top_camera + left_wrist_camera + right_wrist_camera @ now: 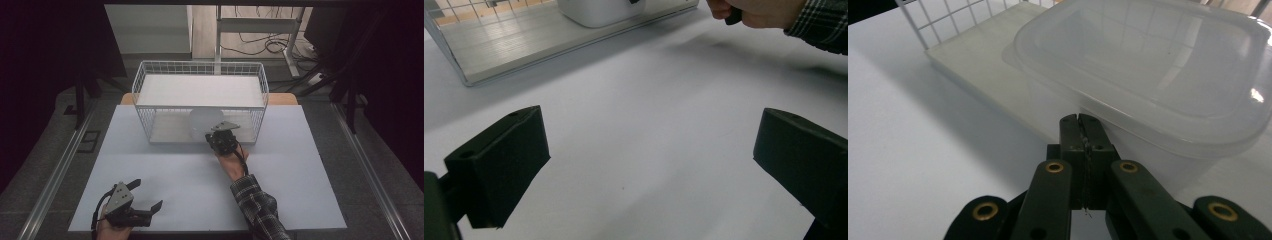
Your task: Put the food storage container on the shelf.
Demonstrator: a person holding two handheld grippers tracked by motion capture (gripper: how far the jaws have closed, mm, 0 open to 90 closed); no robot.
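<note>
A translucent plastic container (1158,65) with a wide lip stands at the front of the lower shelf of a white wire rack (200,70); it shows in the high view as a pale round shape (202,121). My right gripper (1082,120) is shut with its jaws pressed together and nothing between them. Its tips are right at the container's near wall, under the lip; I cannot tell if they touch it. From above, the right gripper (216,136) sits at the rack's front edge. My left gripper (149,193) hangs open over the table's near left, its pads (504,160) wide apart above bare tabletop.
The rack has an upper shelf board (200,90) and a lower board (983,60) level with the white table (300,190). A hand in a plaid sleeve (257,202) reaches across the table's middle. Cables and a stand lie on the floor behind the rack.
</note>
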